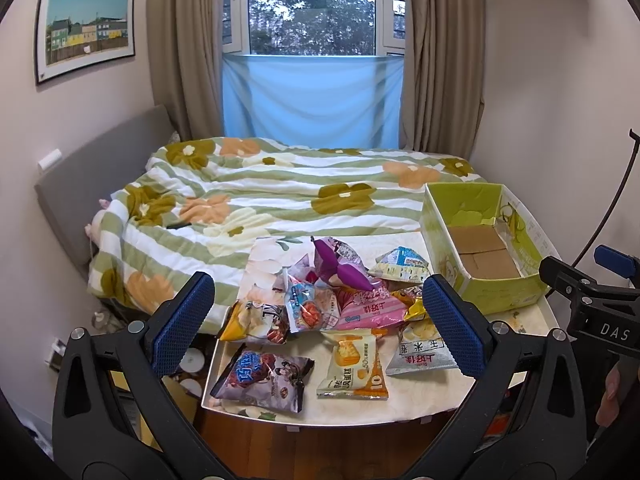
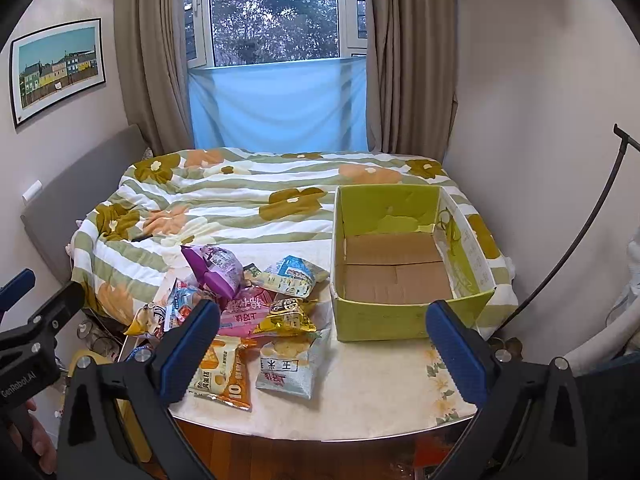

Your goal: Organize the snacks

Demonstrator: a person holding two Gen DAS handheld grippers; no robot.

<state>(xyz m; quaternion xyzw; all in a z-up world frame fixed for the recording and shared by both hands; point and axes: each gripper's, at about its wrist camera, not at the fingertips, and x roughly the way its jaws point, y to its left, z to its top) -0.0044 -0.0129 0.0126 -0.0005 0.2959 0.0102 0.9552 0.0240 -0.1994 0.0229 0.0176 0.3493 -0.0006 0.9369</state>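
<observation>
Several snack packets (image 1: 328, 312) lie in a loose pile on the left half of the small table (image 2: 380, 396), just in front of the bed. On top of the pile: purple packet (image 1: 336, 264), pink packet (image 1: 368, 312), gold packet (image 2: 288, 318). Nearer the table edge, lying flat and apart from the pile: dark chocolate-type packet (image 1: 264, 376), yellow cake packet (image 1: 354, 364), grey-white corn packet (image 1: 424, 350). Green cardboard box (image 2: 404, 256) sits on the right of the table, top open, bare cardboard floor showing, nothing inside, just beside the snacks but not touching them.

Left gripper (image 1: 320, 320) hangs over the pile, jaws spread wide, nothing between the pads. Right gripper (image 2: 322, 346) hangs above the table's near edge between snacks and box, jaws also spread wide, holding nothing.

Behind: bed with floral striped quilt (image 1: 256, 192), window with curtains (image 1: 180, 52).
</observation>
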